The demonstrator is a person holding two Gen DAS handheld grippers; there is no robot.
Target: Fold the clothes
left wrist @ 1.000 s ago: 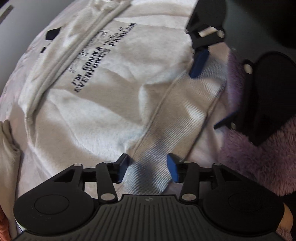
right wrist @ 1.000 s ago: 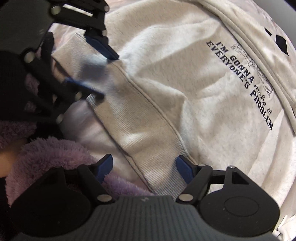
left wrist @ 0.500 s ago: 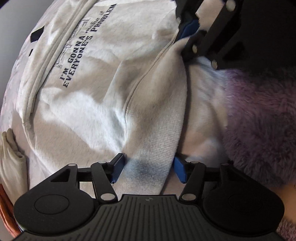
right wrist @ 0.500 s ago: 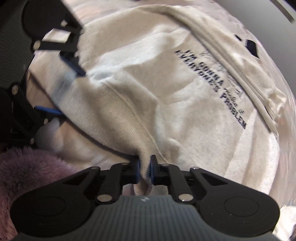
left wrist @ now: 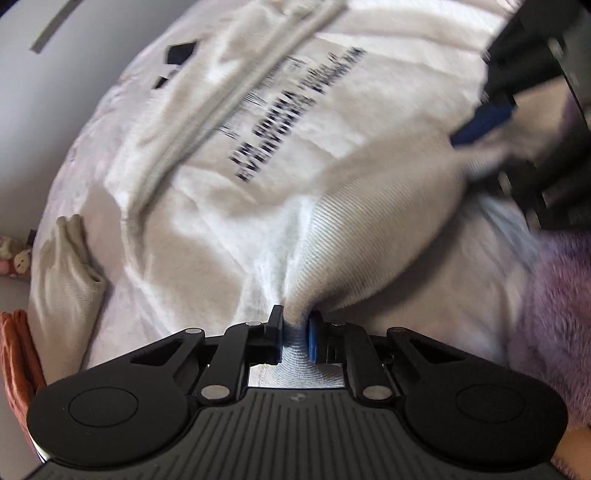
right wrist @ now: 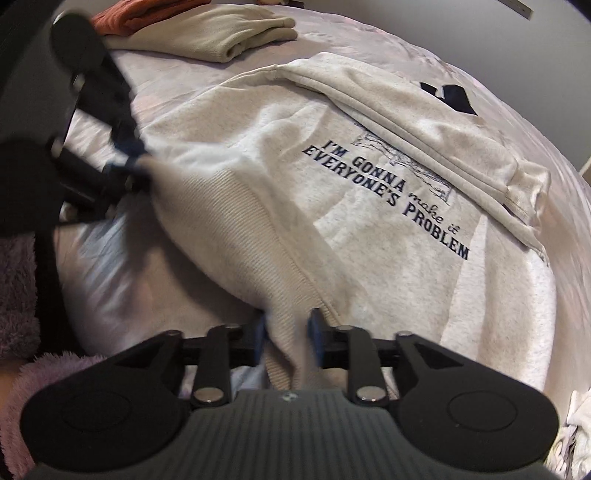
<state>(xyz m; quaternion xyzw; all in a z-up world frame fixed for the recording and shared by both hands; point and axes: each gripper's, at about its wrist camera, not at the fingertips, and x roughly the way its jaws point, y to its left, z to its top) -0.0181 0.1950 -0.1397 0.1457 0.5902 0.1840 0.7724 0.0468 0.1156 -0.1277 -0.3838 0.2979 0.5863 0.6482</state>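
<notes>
The left gripper (left wrist: 295, 334), whose jaws stood wide around the hem (left wrist: 369, 221) a second ago, has just closed and now pinches the ribbed band, bunching it into a peak. The right gripper (right wrist: 286, 338), clamped on the hem half a second ago, has just been opening; the band still hangs between its jaws, and whether the pads still press on it cannot be told. The hem is lifted off the bed (right wrist: 535, 122) more than before, while the sweatshirt (right wrist: 388, 240) still lies print-up. A folded beige garment (right wrist: 236, 35) lies beyond.
</notes>
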